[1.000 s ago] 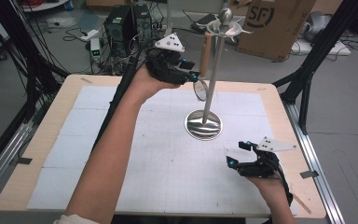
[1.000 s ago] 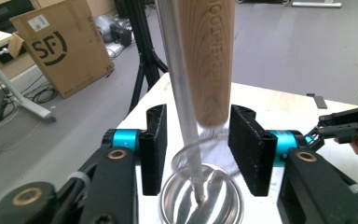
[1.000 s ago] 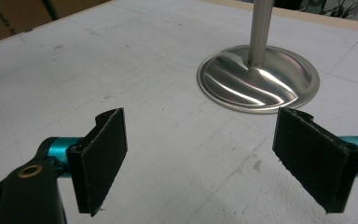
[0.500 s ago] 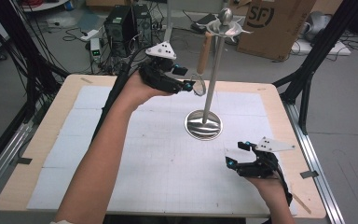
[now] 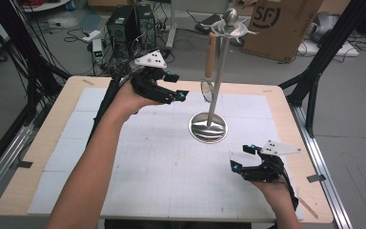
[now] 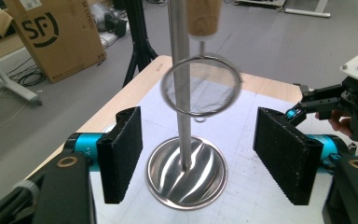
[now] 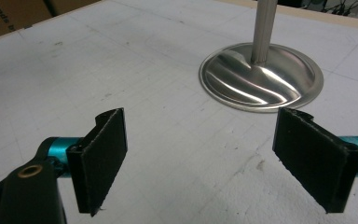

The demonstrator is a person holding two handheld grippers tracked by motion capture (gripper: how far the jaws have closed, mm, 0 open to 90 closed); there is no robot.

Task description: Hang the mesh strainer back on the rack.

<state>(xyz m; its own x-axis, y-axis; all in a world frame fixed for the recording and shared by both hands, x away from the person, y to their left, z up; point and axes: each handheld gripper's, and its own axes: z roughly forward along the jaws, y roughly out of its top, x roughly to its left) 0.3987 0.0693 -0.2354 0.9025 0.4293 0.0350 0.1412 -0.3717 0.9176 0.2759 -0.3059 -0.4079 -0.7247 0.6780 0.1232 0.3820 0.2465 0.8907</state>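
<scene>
A steel stand (image 5: 218,76) with a round base (image 5: 208,128) rises at the table's far middle. A small wire strainer (image 5: 206,89) with a wooden handle (image 5: 211,55) hangs from its top, the mesh ring beside the pole. My left gripper (image 5: 177,87) hovers just left of it, open; its jaws have just been opening and nothing is between them. In the left gripper view the strainer (image 6: 200,86) hangs free beyond the pads (image 6: 121,158). My right gripper (image 5: 242,157) rests open near the front right, facing the base (image 7: 261,77).
White gridded mats cover the wooden table (image 5: 38,152). A cardboard box (image 5: 281,24) and computer gear (image 5: 124,24) sit on the floor beyond the far edge. Black frame legs (image 5: 314,71) stand at the far right corner.
My left gripper has drawn back to the left from the strainer and its jaws have spread. The strainer stays hanging on the stand. The right hand has not moved.
</scene>
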